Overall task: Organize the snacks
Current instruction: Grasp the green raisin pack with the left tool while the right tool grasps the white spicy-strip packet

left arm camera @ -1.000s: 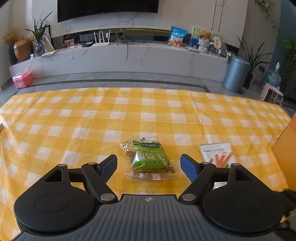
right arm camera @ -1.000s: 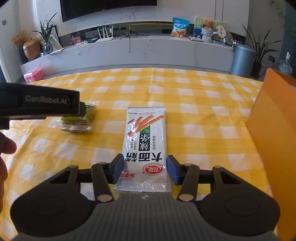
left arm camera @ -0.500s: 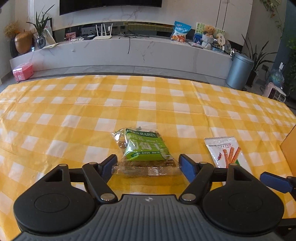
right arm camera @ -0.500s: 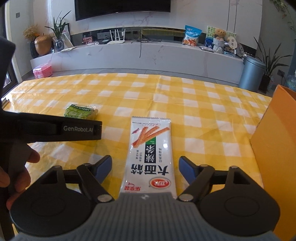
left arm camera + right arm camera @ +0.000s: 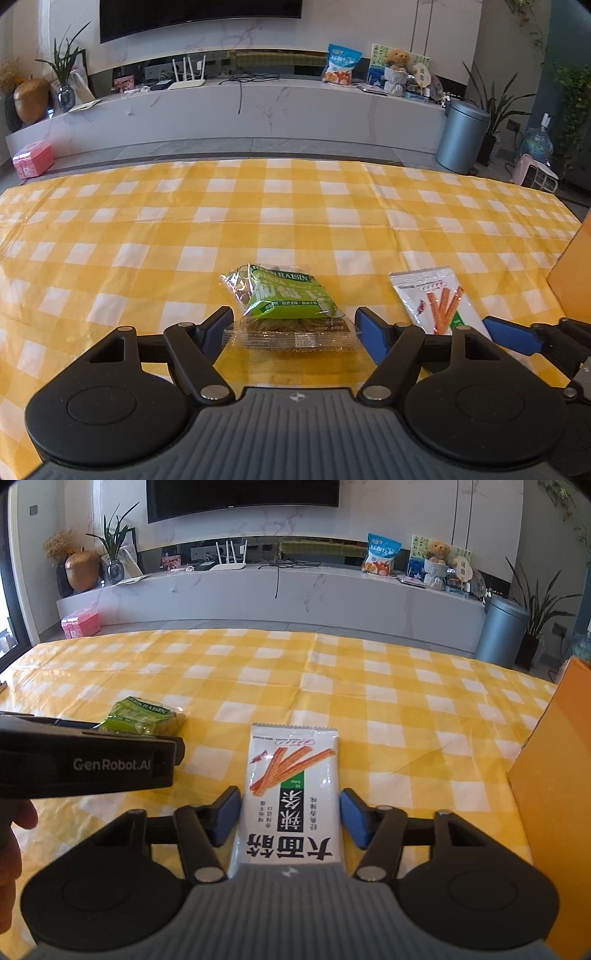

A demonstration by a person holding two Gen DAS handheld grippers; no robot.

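Observation:
A green raisin packet (image 5: 288,304) lies on the yellow checked tablecloth (image 5: 295,221). My left gripper (image 5: 293,330) has it between its fingers, and both pads touch the edges of the clear wrapper. To its right lies a white spicy-strip packet (image 5: 291,794), lengthwise between the fingers of my right gripper (image 5: 290,814). The right jaws are closing, and their blue pads meet the packet's two long sides. Both packets rest flat on the cloth. The left gripper's black body (image 5: 110,764) shows at the left of the right wrist view, with the raisin packet (image 5: 142,718) beyond it.
An orange box (image 5: 554,812) stands at the table's right edge, close to the right gripper. A hand (image 5: 14,834) holds the left gripper. Beyond the table are a long white cabinet (image 5: 258,110) and a grey bin (image 5: 461,136).
The right jaws stood wide half a second ago and have closed back onto the strip packet. The left jaws narrowed slightly around the raisin packet. Both packets stay on the cloth.

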